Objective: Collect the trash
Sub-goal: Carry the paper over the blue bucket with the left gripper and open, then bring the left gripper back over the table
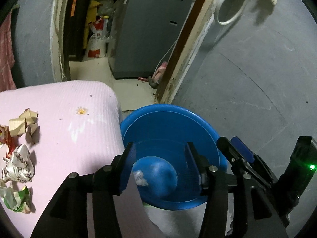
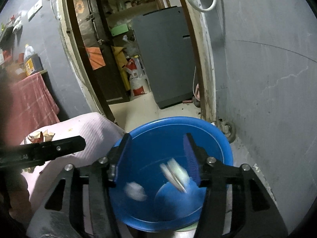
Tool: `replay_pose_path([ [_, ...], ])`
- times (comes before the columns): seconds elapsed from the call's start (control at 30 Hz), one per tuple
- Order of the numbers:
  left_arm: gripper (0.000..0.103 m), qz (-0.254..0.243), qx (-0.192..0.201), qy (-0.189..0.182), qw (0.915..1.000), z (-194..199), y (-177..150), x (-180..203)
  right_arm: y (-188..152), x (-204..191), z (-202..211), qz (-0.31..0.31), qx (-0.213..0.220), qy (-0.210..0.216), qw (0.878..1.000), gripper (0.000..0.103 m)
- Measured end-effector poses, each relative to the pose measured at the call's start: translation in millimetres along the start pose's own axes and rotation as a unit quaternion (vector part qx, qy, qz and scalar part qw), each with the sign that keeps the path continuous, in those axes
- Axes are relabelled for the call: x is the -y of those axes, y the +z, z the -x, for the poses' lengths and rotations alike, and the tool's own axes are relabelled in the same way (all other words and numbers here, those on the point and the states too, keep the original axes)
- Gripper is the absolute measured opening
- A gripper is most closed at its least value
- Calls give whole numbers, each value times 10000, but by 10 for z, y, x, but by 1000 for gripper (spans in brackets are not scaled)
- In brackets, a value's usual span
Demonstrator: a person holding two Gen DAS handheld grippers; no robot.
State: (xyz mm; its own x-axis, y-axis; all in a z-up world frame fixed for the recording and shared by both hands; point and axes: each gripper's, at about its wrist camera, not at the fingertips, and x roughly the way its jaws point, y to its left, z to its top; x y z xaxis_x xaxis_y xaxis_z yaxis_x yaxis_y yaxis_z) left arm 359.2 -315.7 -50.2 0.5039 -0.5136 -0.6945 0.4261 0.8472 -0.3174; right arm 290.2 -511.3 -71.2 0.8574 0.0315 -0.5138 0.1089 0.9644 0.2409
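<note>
A blue plastic basin stands beside the pink mat; it also shows in the right wrist view. A white crumpled scrap lies in its bottom, also seen from the right wrist. My left gripper is open and empty over the basin. My right gripper is open over the basin, and a blurred green-white wrapper is in the air below it. Crumpled paper pieces lie on the mat: brown, white printed, green.
An open doorway behind leads to a room with a grey appliance and a sack. A grey wall is at right. A red cloth covers a table at left. The right gripper's body is beside my left.
</note>
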Motion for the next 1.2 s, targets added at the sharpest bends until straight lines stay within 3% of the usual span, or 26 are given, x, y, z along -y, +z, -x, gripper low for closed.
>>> replay_pose_path([
  [0.2, 60, 80, 541, -2, 9985, 348, -14, 10, 100, -62, 217, -46, 288, -75, 9995, 65],
  [0.4, 74, 121, 1198, 55, 9927, 860, -24, -62, 261, -388, 639, 148, 737, -32, 9972, 84],
  [0.57, 96, 130, 1816, 250, 9830, 1405, -97, -197, 316, -732, 1006, 285, 1110, 118, 9933, 99],
  [0.9, 100, 55, 2752, 795, 9581, 2408, -530, -543, 173, -1567, 1645, 592, 1828, 508, 9801, 103],
  [1.2, 101, 73, 3046, 1404, 9420, 2988, -1043, -934, -101, -2210, 1962, 894, 2094, 879, 9698, 103],
])
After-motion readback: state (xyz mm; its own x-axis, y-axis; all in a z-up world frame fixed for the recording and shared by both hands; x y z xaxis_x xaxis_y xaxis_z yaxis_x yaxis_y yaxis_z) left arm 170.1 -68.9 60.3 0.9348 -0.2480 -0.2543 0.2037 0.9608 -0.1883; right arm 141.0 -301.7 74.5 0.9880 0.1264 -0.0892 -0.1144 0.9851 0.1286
